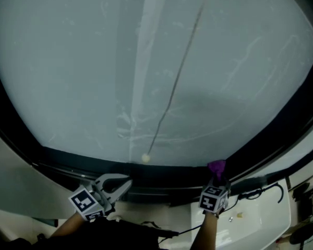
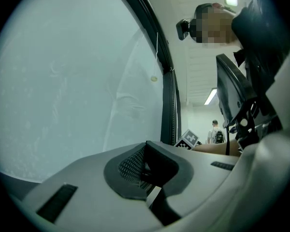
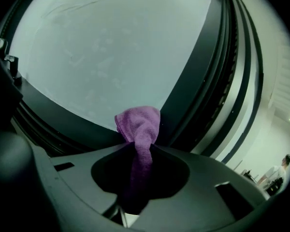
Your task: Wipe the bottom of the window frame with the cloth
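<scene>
A purple cloth (image 1: 217, 166) sticks up from my right gripper (image 1: 217, 177), which is shut on it. In the right gripper view the cloth (image 3: 139, 124) bunches out past the right gripper (image 3: 141, 146) and rests against the dark window frame (image 3: 67, 122), near the corner where the bottom rail meets the upright. The frame's bottom rail (image 1: 167, 173) runs below the pale frosted pane (image 1: 146, 61). My left gripper (image 1: 126, 182) hovers by the rail to the left, shut with nothing in it. In its own view the left gripper (image 2: 146, 149) points along the glass.
A thin pull cord ends in a small bead (image 1: 145, 158) just above the rail between the grippers. A white ledge (image 1: 261, 220) with dark cables lies at the lower right. A distant person (image 2: 215, 131) stands down the room.
</scene>
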{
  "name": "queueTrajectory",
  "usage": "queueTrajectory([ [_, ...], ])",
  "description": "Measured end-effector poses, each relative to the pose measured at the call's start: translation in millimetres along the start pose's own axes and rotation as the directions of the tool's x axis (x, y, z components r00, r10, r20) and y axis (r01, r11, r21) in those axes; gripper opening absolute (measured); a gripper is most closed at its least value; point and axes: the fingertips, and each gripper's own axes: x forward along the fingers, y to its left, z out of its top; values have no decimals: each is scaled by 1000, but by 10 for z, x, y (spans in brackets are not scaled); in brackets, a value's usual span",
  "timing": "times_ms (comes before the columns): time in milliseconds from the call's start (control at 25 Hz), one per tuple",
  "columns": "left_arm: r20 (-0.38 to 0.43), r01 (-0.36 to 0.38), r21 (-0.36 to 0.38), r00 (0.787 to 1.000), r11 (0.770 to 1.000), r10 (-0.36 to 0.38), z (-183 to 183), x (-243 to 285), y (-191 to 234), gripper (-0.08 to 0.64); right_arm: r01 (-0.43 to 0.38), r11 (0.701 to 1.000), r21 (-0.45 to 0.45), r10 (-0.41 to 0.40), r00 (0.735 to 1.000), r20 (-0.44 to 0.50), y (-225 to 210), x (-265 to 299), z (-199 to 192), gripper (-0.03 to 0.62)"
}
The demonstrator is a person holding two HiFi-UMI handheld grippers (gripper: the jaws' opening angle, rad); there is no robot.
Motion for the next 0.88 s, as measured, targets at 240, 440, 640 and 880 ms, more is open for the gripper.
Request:
queueTrajectory([
  [240, 40, -25, 16, 999, 1000, 25, -2, -17, 11, -5, -138, 987, 77, 135, 990, 51, 118, -39, -25, 83],
  [440, 43, -35, 33, 999, 999, 33, 5, -22, 1, -5, -181, 979, 90, 175, 982, 68, 206, -94, -13, 83],
  [640, 129, -56, 49, 990, 997, 49, 94, -146, -59, -5, -238, 969, 63, 232, 968, 94, 358, -138, 17, 83],
  [880, 151, -131, 68, 981, 989, 120, 160, -335, -96, -5, -303, 952, 50, 297, 949, 105, 509, -237, 82, 83],
])
